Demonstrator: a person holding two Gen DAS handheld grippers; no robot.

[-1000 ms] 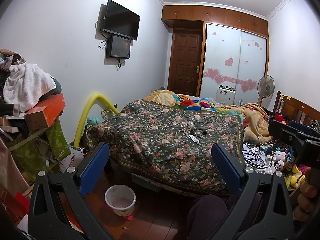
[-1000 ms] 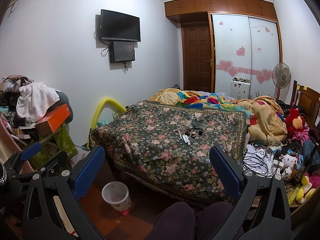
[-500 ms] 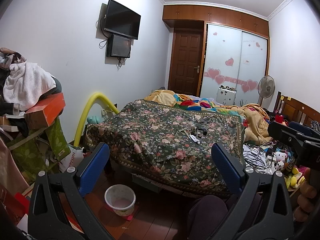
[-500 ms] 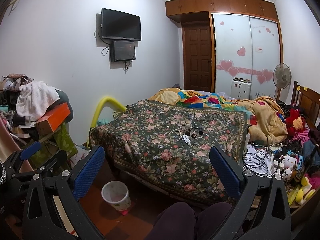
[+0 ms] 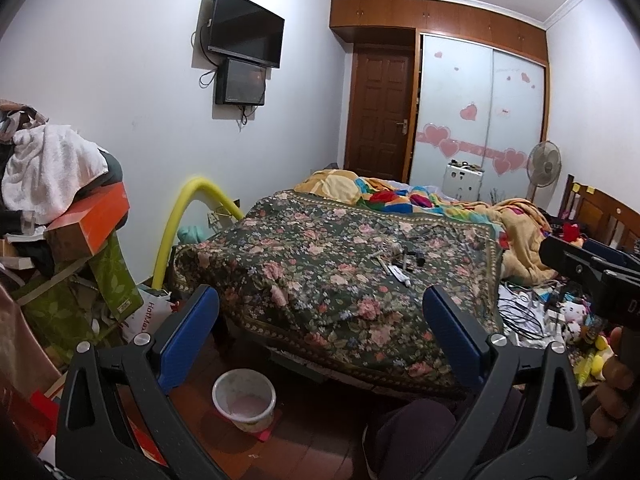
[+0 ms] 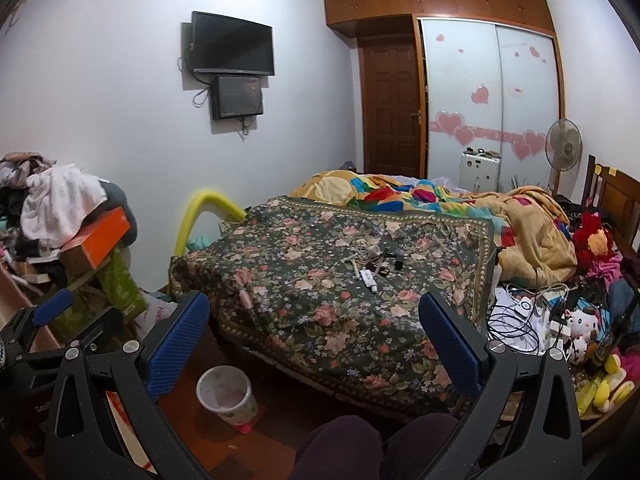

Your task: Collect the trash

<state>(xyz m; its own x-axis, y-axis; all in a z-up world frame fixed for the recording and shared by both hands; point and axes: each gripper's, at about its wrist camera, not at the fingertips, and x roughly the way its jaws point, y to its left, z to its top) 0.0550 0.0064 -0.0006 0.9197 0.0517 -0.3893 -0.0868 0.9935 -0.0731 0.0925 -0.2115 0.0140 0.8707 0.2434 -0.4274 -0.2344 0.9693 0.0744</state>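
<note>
Left wrist: left gripper jaws wide, empty.

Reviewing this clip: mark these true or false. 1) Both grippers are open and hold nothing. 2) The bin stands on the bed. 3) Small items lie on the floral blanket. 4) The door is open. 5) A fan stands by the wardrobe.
1) True: the left gripper and the right gripper are open and empty.
2) False: the bin stands on the floor beside the bed.
3) True: small items lie on the floral blanket.
4) False: the door is shut.
5) True: the fan stands by the wardrobe.
</note>
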